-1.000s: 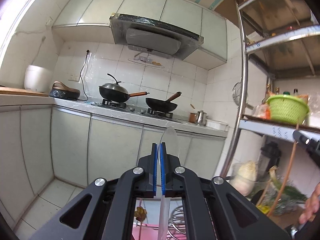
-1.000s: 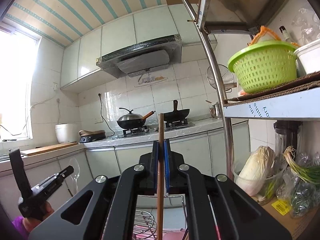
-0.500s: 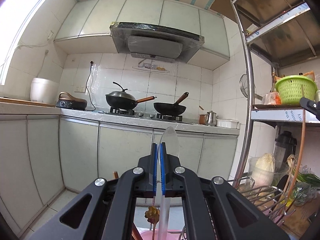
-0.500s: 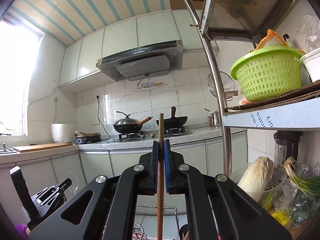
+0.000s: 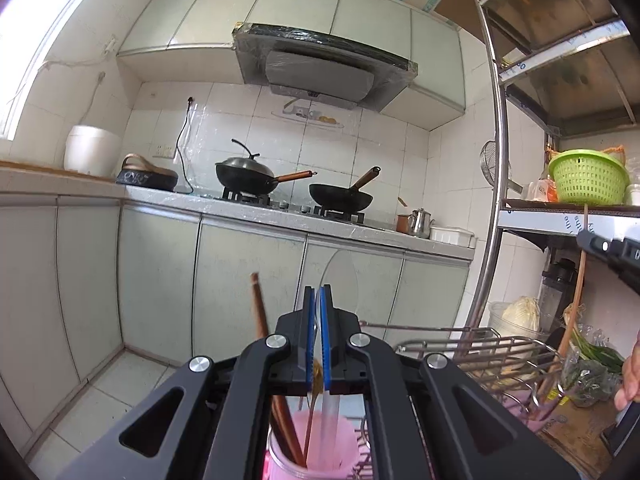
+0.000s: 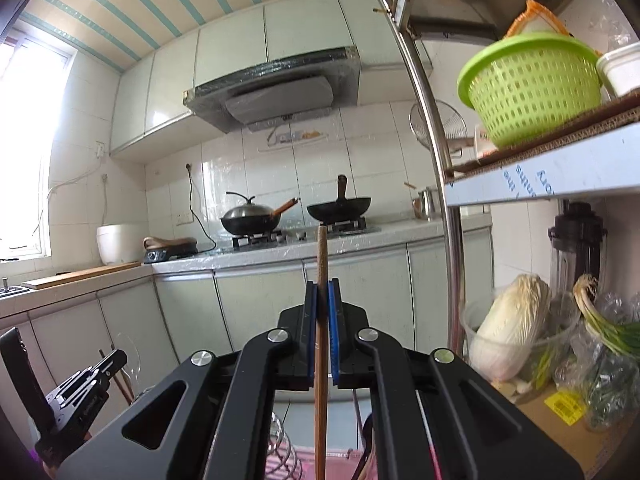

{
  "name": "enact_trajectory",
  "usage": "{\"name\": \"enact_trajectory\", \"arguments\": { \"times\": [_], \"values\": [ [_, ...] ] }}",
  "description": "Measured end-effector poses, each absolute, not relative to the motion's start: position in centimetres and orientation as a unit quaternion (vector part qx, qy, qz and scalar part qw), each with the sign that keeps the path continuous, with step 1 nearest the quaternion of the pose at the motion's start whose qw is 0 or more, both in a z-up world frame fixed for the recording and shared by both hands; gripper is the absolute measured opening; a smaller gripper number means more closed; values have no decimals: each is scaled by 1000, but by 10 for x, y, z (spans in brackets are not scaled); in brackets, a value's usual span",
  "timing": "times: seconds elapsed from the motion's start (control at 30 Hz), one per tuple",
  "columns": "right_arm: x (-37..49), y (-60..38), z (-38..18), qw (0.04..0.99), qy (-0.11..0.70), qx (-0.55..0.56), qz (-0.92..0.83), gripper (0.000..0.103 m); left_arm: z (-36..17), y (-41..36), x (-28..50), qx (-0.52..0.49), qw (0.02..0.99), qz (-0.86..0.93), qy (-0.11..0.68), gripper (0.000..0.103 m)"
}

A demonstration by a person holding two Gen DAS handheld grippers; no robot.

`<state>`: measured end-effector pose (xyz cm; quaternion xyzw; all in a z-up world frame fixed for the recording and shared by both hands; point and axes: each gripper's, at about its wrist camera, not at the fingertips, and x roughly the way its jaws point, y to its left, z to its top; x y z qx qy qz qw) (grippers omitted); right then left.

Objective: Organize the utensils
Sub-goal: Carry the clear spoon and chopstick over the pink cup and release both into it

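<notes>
In the left wrist view the left gripper (image 5: 317, 336), clamped on a clear plastic spoon (image 5: 340, 280), has dropped over the pink utensil cup (image 5: 316, 448) — absent a second ago — so release looks near. In the right wrist view the right gripper (image 6: 321, 332) pinches a wooden chopstick (image 6: 321, 300), unmoved; shelf-edge lettering (image 6: 528, 184) is unreadable.

My left gripper (image 5: 318, 320) hides most of the pink cup (image 5: 316, 450), whose base runs off the bottom edge. The chopstick's (image 6: 321, 320) lower end is cut off in my right view. The rack's (image 5: 472, 344) contents are too cluttered to identify.
</notes>
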<state>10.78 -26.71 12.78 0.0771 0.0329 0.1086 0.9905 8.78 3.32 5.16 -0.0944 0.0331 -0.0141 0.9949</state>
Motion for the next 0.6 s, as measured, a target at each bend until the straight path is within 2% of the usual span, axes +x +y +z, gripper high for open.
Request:
{"name": "enact_trajectory", "arguments": {
  "times": [0.6],
  "values": [
    [88, -273, 79, 980, 140, 96, 102, 6, 30, 55, 71, -149, 976, -47, 151, 3]
  ]
}}
